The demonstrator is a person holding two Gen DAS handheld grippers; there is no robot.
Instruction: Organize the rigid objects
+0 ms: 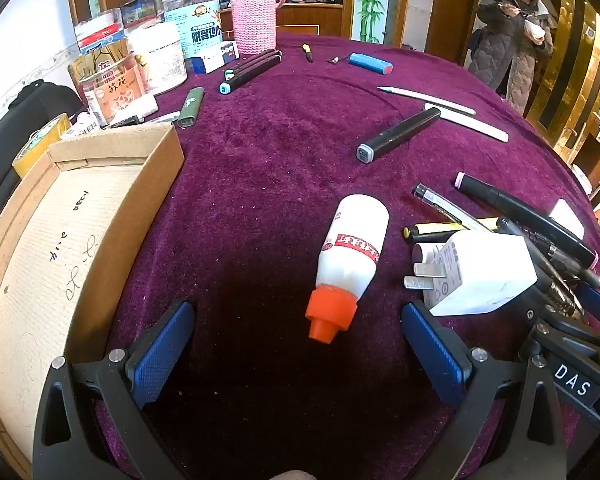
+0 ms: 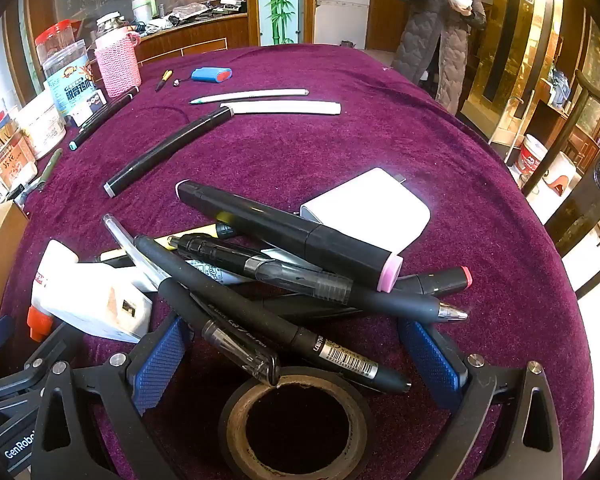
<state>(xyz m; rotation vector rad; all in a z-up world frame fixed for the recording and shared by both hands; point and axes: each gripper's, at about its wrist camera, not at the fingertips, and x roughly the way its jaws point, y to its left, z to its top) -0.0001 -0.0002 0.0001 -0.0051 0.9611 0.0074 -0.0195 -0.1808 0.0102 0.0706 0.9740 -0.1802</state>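
While the left view shows the cardboard box (image 1: 100, 184), only the right shows the tape roll (image 2: 236, 424) — ringed, black.

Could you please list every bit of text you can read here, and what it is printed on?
"DAS": label on the right tool's body.
"GenRobo", cut off: the left tool's body.
"CG5": cap end of the black marker.
"Gel Pen": black pen.
Glue bottle, charger, jars, cardboard box handwriting: not legible.

A plush purple velvet tablecloth (image 1: 284, 152) carries a matt corrugated cardboard box (image 1: 80, 216), a glossy white plastic glue bottle (image 1: 352, 248), a smooth plastic charger (image 1: 480, 272), rubbery matt black pens (image 2: 260, 312) and a pink knitted jar sleeve (image 1: 254, 24).
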